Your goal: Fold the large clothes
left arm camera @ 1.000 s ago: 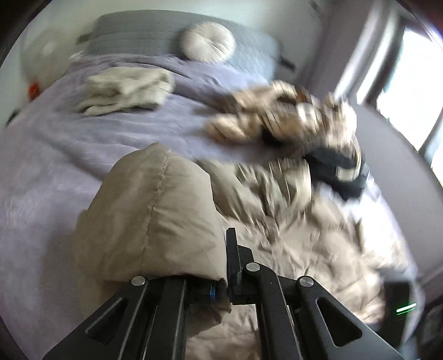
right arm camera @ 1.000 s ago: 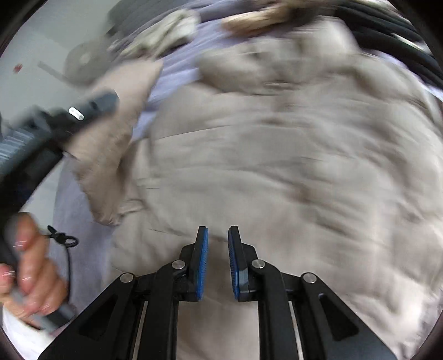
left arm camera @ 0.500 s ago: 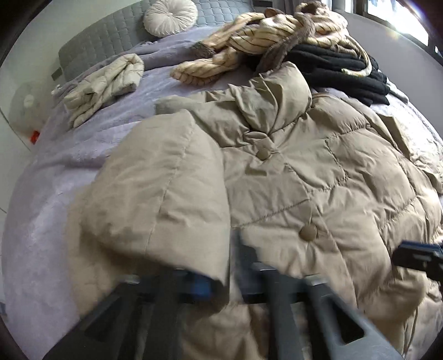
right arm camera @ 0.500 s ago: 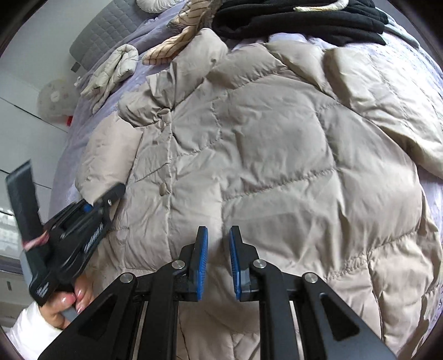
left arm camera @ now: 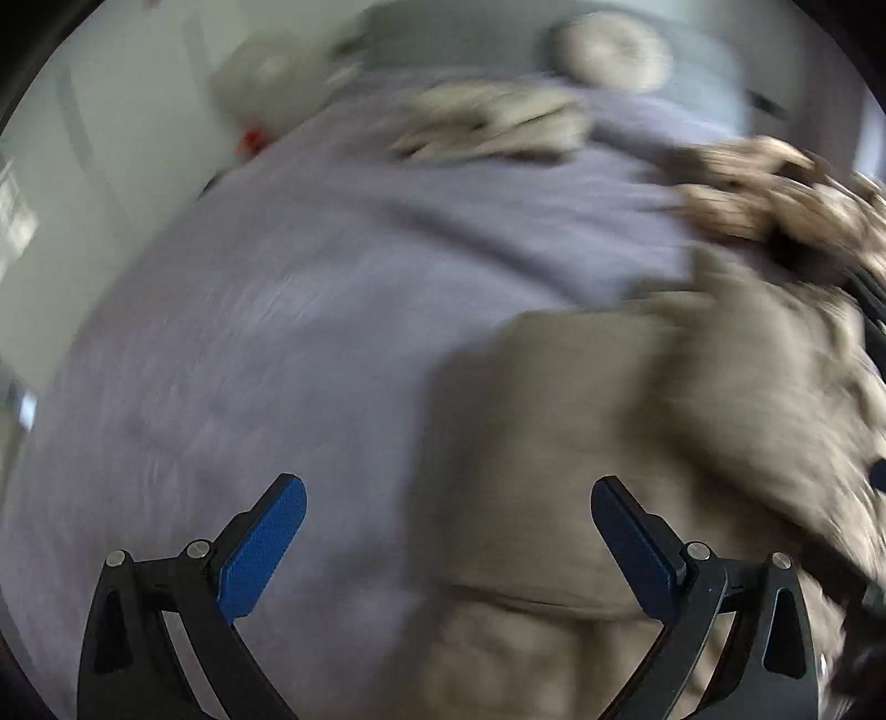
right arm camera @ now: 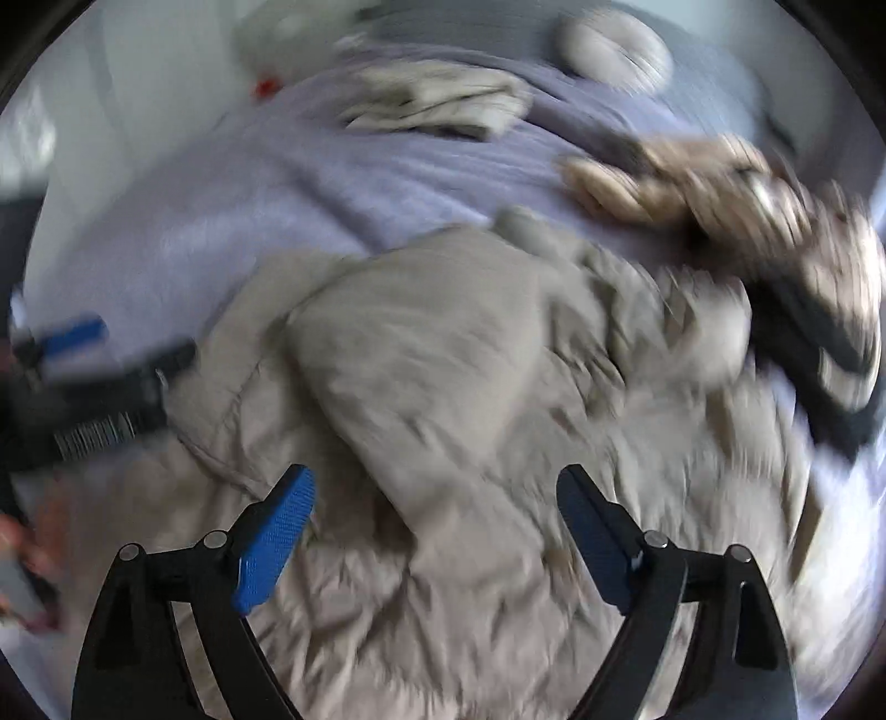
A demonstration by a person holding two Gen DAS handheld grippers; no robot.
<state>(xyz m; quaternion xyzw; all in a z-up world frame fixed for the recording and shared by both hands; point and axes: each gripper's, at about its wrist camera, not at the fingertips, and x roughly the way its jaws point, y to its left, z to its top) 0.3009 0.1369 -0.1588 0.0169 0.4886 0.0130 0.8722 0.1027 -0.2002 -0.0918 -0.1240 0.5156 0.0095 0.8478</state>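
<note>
A beige puffer jacket (right arm camera: 454,387) lies on a lilac bed cover (right arm camera: 249,183), one sleeve folded across its front. Both views are blurred by motion. My right gripper (right arm camera: 434,487) is open and empty, just above the jacket's middle. My left gripper (left arm camera: 448,498) is open and empty over the jacket's left edge (left arm camera: 581,443) and the bed cover (left arm camera: 249,332). The left gripper also shows at the left of the right wrist view (right arm camera: 99,354), beside the jacket.
A folded cream garment (right arm camera: 437,105) lies far back on the bed. A striped tan garment (right arm camera: 692,183) and a black garment (right arm camera: 819,360) are piled at the right. A round cushion (right arm camera: 609,47) rests against the grey headboard (left arm camera: 443,44).
My left gripper has let go of the jacket sleeve and opened wide. My right gripper has opened too. The sleeve now lies folded across the jacket. Both cameras have swung.
</note>
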